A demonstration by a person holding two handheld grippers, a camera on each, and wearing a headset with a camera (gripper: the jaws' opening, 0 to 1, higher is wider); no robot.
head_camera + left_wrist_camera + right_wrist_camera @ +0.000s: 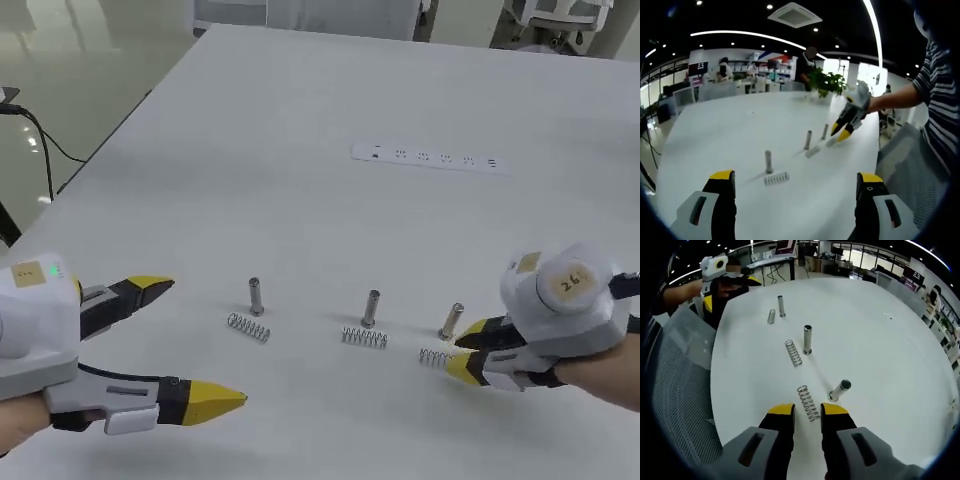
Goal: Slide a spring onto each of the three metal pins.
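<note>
three metal pins are standing in a row on the white counter (300, 120), each with a spring lying just in front of it, and none of the springs is sitting on a pin yet. in the head view the left pin (255, 296) is standing behind the left spring (248, 327), the middle pin (372, 308) behind the middle spring (364, 338), and the right pin (452, 320) just beside the right spring (434, 357).

the right gripper (462, 350) is reaching down low over the counter at the right spring. in the right gripper view its jaws are standing a narrow gap apart, and the near end of the right spring (808, 402) is lying between the yellow tips without clearly touching either one. the right pin (841, 389) is showing just beyond the tips, with the middle spring (794, 352), middle pin (807, 339), left spring (771, 316) and left pin (781, 305) lining up farther off.

the left gripper (185, 345) is hovering at the near left, well apart from the row, with its jaws spread wide and gripping nothing. in the left gripper view the left pin (768, 161) and left spring (776, 178) are lying nearest, between the two spread tips. a white power strip (430, 158) is lying farther back on the counter.
</note>
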